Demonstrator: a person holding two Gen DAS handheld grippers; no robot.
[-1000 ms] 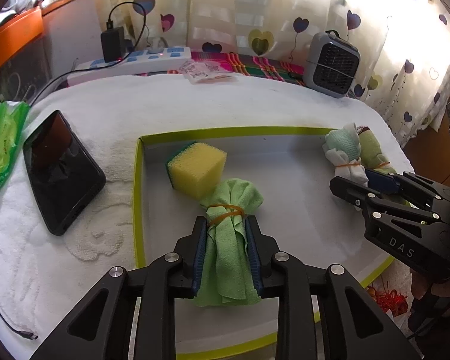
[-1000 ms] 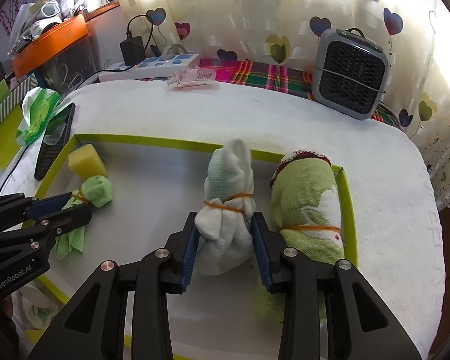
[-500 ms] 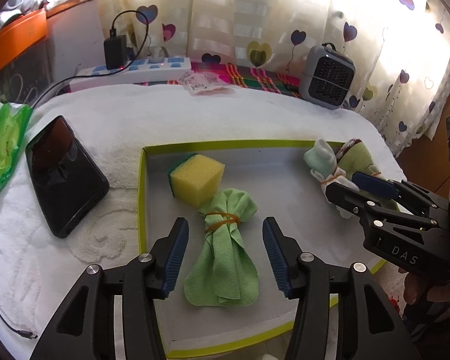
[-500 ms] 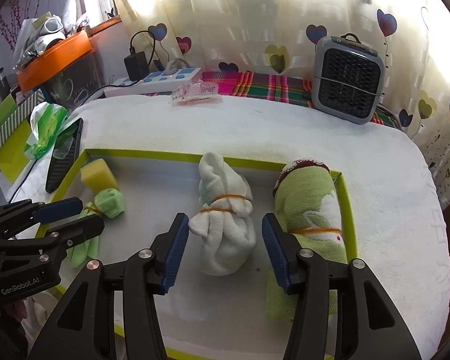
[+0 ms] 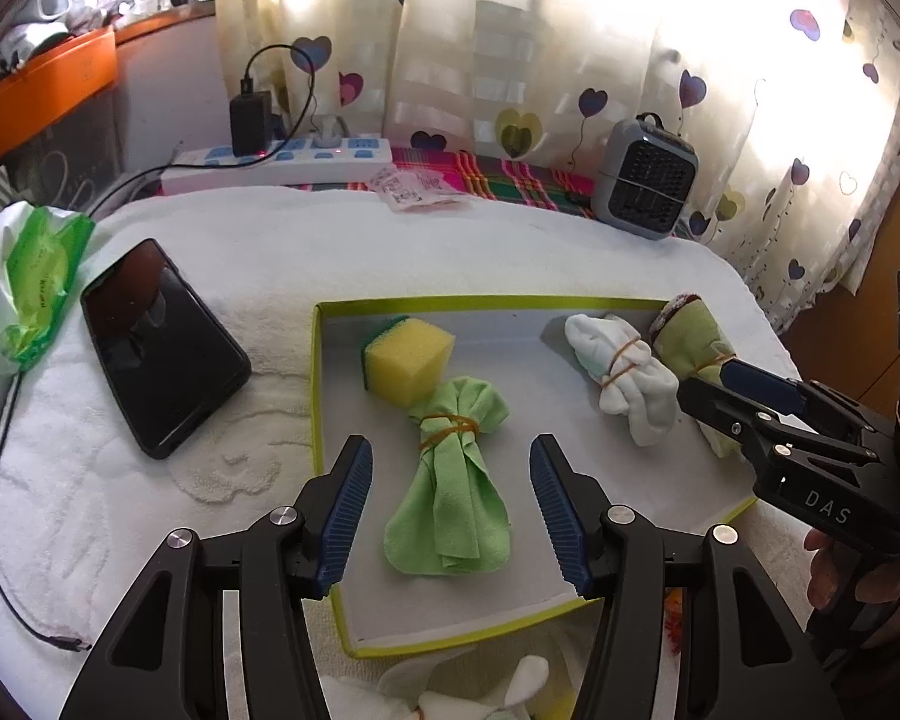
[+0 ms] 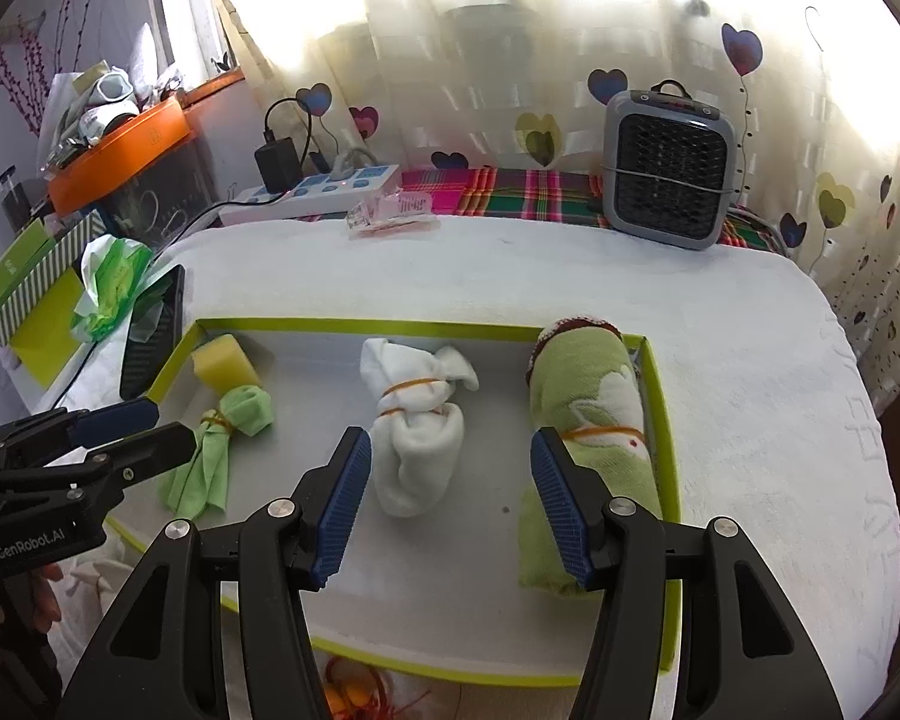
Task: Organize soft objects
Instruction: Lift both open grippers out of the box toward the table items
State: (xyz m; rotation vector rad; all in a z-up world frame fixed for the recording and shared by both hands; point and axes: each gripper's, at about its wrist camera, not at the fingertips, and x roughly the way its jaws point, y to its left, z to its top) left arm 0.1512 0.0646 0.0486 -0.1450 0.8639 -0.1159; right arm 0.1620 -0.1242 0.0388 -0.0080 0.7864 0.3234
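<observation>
Left gripper (image 5: 447, 507) fingers spread wide; green cloth bundle (image 5: 450, 480) lies loose between them in the tray (image 5: 330, 312), yellow sponge (image 5: 408, 360) touching it just beyond the tips. Right gripper (image 6: 447, 507) fingers also apart; white sock bundle (image 6: 417, 420) lies between them, nearer the left finger; green towel roll (image 6: 594, 414) against the right finger.

Strong backlight through far curtains (image 6: 510, 30), blown-out glare there. Near scene evenly lit, soft shadows. Heavy fisheye bend, dark vignette at corners. Focus sharp.
</observation>
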